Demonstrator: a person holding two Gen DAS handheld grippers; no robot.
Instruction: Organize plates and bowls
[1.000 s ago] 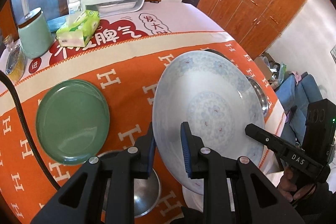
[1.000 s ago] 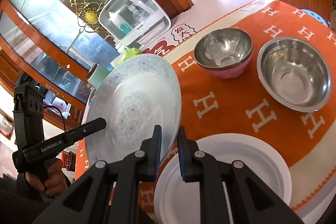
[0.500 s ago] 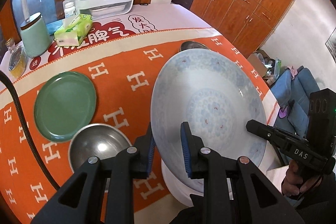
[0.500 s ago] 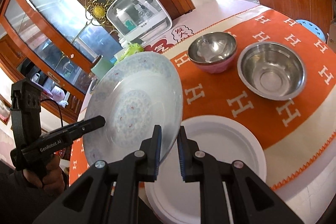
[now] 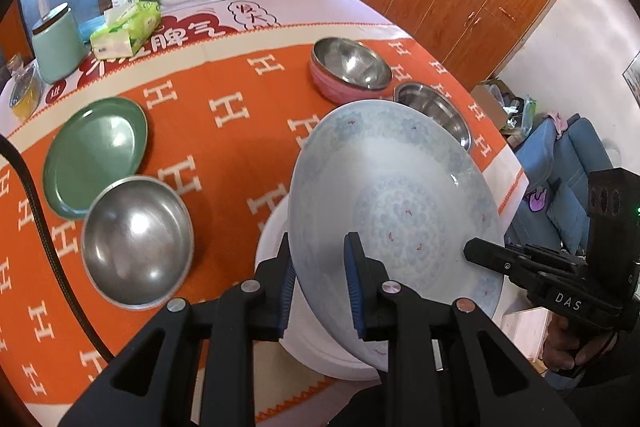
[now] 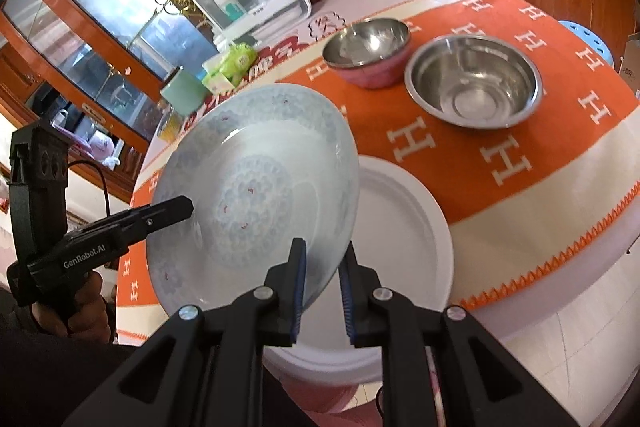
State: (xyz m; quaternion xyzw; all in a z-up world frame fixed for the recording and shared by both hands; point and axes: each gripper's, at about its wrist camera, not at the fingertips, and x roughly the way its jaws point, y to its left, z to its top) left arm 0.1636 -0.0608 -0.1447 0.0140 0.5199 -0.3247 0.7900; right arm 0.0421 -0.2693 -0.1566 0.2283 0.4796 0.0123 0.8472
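Left wrist view: a glossy pale-blue porcelain plate point(image 5: 396, 195) with faint floral rings sits tilted at frame centre, above a plain white plate point(image 5: 276, 247) on the orange H-patterned counter point(image 5: 224, 147). Left gripper point(image 5: 320, 285) jaws pinch its lower rim; right gripper point(image 6: 322, 277) jaws pinch the opposite rim. At left lie a matte green plate point(image 5: 96, 155) and a brushed steel bowl point(image 5: 138, 241).
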